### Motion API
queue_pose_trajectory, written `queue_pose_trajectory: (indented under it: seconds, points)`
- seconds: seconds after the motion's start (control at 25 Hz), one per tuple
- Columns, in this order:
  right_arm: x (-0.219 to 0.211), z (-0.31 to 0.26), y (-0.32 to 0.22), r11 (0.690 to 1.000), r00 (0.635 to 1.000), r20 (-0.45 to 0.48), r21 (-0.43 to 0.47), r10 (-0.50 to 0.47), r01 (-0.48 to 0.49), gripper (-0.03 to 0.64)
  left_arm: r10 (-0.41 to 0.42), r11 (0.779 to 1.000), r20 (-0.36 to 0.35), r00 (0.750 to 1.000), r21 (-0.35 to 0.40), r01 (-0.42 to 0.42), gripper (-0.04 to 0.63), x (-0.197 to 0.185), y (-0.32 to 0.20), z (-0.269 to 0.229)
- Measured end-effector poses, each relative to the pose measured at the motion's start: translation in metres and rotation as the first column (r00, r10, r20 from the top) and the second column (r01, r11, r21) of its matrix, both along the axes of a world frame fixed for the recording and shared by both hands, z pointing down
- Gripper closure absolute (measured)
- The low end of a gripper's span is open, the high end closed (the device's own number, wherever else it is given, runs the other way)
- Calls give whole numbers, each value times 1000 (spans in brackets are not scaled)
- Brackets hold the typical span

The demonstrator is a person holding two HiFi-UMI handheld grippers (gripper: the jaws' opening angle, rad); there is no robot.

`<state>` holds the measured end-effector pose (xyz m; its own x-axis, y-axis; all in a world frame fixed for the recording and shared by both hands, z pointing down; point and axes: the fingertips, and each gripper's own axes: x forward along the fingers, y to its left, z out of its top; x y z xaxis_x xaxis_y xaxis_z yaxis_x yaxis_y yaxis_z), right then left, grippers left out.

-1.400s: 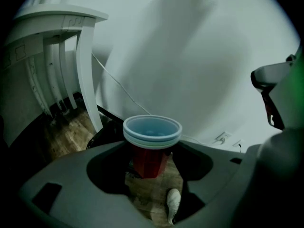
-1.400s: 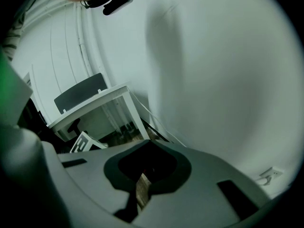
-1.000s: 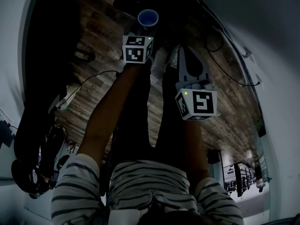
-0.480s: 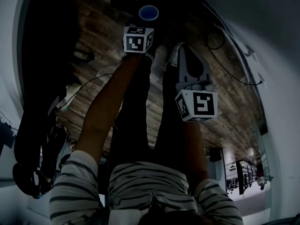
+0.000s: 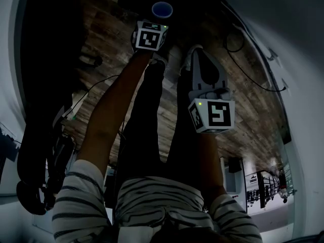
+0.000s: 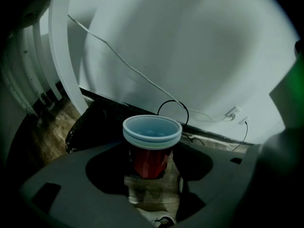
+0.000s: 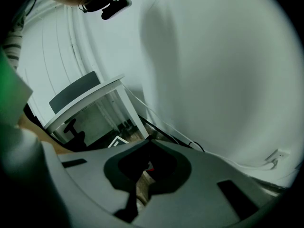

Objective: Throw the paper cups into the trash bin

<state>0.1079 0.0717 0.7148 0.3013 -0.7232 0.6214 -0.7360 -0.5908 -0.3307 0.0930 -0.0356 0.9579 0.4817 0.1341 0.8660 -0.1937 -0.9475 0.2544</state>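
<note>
Left gripper [image 6: 151, 172] carried farther forward, jaws clamped on upright stacked red paper cups with pale-blue rims [image 6: 151, 156], at black-bagged trash bin's [image 6: 92, 122] near edge; right gripper [image 7: 147, 144] jaws together, empty.

Dim, underexposed scene: soft light falls on the pale wall [image 6: 199, 46] at 12 o'clock, the wooden floor [image 5: 109, 34] lies in deep shadow, fisheye edges curve and blacken.
</note>
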Motion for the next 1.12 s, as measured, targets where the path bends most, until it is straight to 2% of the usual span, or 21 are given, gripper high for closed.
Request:
queue_pose_trajectory:
  seconds: [0.16,0.56,1.12]
  points:
    - [-2,6,-1,1000,1000,8,-4,6,-6,607,72,997,20,997,26,-73,296,2,0,9]
    - [-2,20,-5,1000,999,26,-18,18,-18,607,185,979,40,982,83,-188,296,12,-2,35]
    - [0,36,-7,999,998,46,-21,35,-34,607,291,947,106,951,113,-302,296,15,-3,57]
